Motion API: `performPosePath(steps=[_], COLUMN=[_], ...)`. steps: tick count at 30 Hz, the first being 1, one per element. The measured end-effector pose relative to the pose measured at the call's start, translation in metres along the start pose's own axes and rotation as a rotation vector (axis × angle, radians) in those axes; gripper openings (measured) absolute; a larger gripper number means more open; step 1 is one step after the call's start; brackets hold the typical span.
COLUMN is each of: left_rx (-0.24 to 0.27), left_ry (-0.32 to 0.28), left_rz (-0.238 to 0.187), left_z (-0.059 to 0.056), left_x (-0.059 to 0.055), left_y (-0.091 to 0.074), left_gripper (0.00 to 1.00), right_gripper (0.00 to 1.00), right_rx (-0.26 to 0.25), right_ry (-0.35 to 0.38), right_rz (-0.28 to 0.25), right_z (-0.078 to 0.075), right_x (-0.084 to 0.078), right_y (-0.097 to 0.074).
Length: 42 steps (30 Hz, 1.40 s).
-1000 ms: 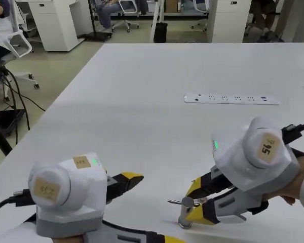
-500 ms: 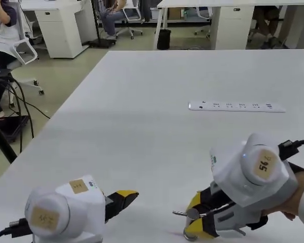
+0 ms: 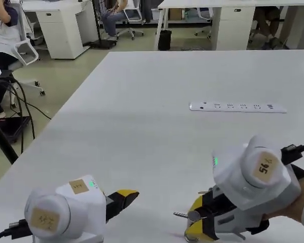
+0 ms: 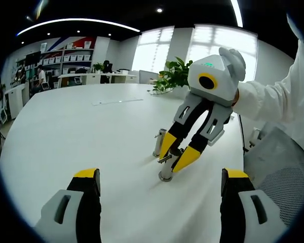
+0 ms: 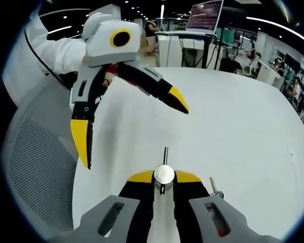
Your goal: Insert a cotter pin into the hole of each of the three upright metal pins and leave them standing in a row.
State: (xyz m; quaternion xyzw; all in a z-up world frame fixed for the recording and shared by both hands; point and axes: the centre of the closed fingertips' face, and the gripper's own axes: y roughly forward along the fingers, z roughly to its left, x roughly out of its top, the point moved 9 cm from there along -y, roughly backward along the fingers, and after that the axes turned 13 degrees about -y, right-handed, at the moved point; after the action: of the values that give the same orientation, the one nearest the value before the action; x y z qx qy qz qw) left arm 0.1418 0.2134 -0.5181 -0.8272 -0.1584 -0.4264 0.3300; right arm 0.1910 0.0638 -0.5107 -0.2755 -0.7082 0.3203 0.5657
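My right hand-held gripper (image 3: 194,219) sits at 5 o'clock on the surface (image 3: 157,111), tilted down, jaws clamped on an upright pin (image 5: 163,175) with a cotter pin (image 3: 180,214) through it. My left hand-held gripper (image 5: 130,127) hovers at 7 o'clock, jaws spread wide. The left gripper view shows a second pin (image 4: 158,143) just behind the first.

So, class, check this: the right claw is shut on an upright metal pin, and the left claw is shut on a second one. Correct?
Wrong on the left claw: it is open and grips nothing, as the left gripper view shows. The right claw is indeed shut on an upright metal pin.
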Motion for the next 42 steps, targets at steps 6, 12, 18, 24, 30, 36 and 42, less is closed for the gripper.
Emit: performPosePath(steps=[6,12,18,24,30,36,42], left_rx=[0.005,0.004,-0.012,-0.014,-0.027,-0.034,-0.039], left_ry=[0.0,-0.002,-0.012,-0.003,0.007,0.015,0.023], left_rz=[0.001,0.008,0.016,0.031,0.037,0.04,0.034], left_z=[0.0,-0.001,-0.005,-0.008,-0.012,-0.014,-0.015], left_x=[0.001,0.0,-0.001,-0.001,0.0,0.003,0.006], left_y=[-0.001,0.0,0.002,0.007,0.012,0.014,0.014], left_gripper=[0.99,0.99,0.99,0.99,0.99,0.99,0.99], right_gripper=[0.08,0.08,0.08,0.08,0.08,0.08,0.08], right_rx=[-0.017,-0.036,-0.068,-0.049,-0.043,-0.04,-0.086], right_ry=[-0.029,-0.028,-0.031,-0.033,-0.035,-0.05,-0.044], right_rz=[-0.005,-0.032,-0.035,-0.032,-0.02,-0.026,0.01], right_z=[0.003,0.007,0.013,0.022,0.027,0.028,0.019], right_x=[-0.001,-0.003,-0.016,-0.037,-0.054,-0.068,-0.084], right_y=[-0.009,-0.028,-0.052,-0.074,-0.088,-0.102,-0.112])
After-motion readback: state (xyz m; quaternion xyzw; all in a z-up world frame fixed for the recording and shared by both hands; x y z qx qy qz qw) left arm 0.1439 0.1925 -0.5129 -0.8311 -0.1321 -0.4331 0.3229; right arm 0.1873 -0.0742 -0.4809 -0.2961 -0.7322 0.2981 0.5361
